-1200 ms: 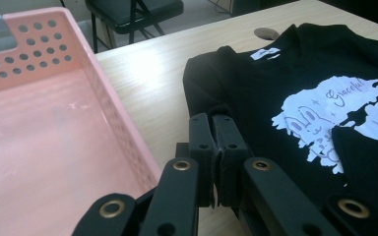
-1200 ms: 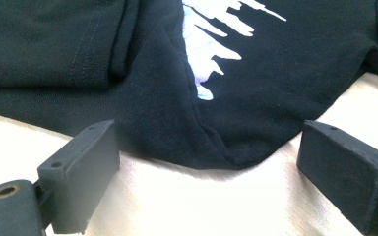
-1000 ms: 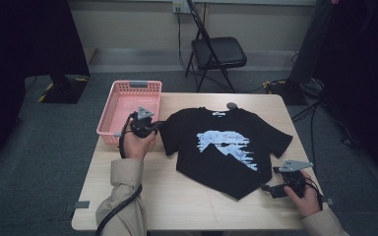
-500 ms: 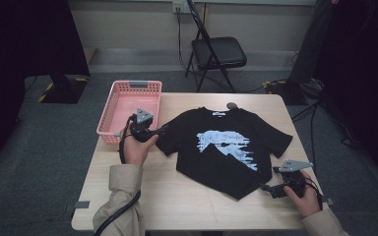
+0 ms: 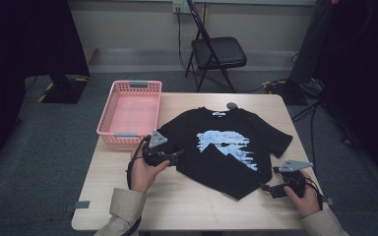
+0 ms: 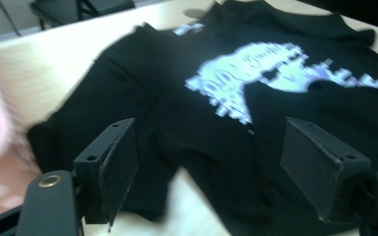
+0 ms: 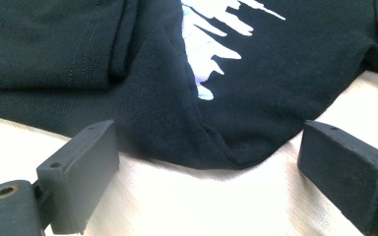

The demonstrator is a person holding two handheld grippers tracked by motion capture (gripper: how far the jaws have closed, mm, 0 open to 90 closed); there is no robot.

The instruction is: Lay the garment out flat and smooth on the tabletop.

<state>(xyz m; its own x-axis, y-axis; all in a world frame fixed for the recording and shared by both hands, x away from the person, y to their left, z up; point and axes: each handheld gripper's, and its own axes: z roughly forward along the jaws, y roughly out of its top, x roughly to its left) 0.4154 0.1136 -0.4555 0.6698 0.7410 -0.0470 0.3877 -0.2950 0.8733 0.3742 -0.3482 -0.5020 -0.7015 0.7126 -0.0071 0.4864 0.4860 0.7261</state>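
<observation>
Black cotton T-shirt is lying limp mid-frame, best pinched at hem corners; both grippers' jaws gaping wide, empty.

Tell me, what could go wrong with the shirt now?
1. The left gripper has just been opening its jaws, with nothing pinched between them; at the shirt edge it might grab two layers or miss.
2. The right gripper is open near the hem, which looks bunched there; a pull could wrinkle it more.
3. The basket sits close by the left hand; a wide swing might bump it.
</observation>
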